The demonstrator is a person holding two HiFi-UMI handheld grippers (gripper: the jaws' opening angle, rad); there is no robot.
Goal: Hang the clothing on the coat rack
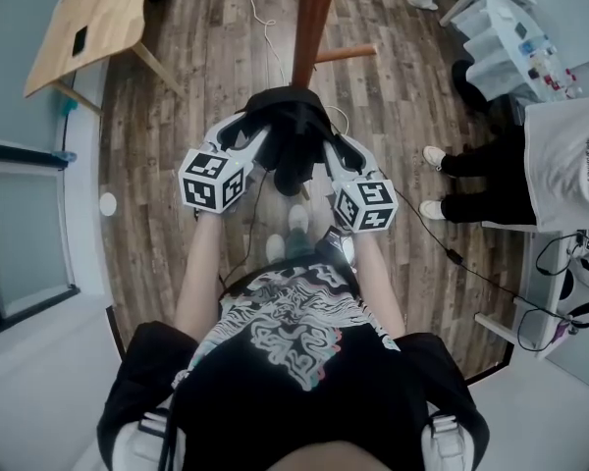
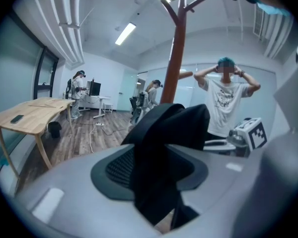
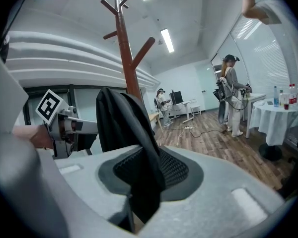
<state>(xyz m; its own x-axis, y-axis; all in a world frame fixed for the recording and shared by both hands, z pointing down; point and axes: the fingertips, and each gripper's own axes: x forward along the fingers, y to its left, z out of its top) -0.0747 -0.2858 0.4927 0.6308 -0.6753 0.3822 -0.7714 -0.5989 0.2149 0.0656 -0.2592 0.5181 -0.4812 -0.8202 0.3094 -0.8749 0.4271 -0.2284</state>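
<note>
A black garment (image 1: 293, 137) hangs bunched between my two grippers, just in front of the brown wooden coat rack (image 1: 312, 23). My left gripper (image 1: 258, 143) is shut on one edge of the cloth (image 2: 164, 152), which drapes over its jaws. My right gripper (image 1: 326, 150) is shut on the other edge (image 3: 131, 143). In both gripper views the rack rises behind the cloth, its pole (image 2: 175, 58) and upper pegs (image 3: 120, 14) bare. The garment's lower part is hidden behind the jaws.
A light wooden table (image 1: 88, 18) stands at the far left. A person in dark trousers (image 1: 476, 180) stands at the right beside a white table (image 1: 510, 37). Cables (image 1: 452, 253) trail over the wooden floor. Other people (image 3: 231, 93) stand farther off in the room.
</note>
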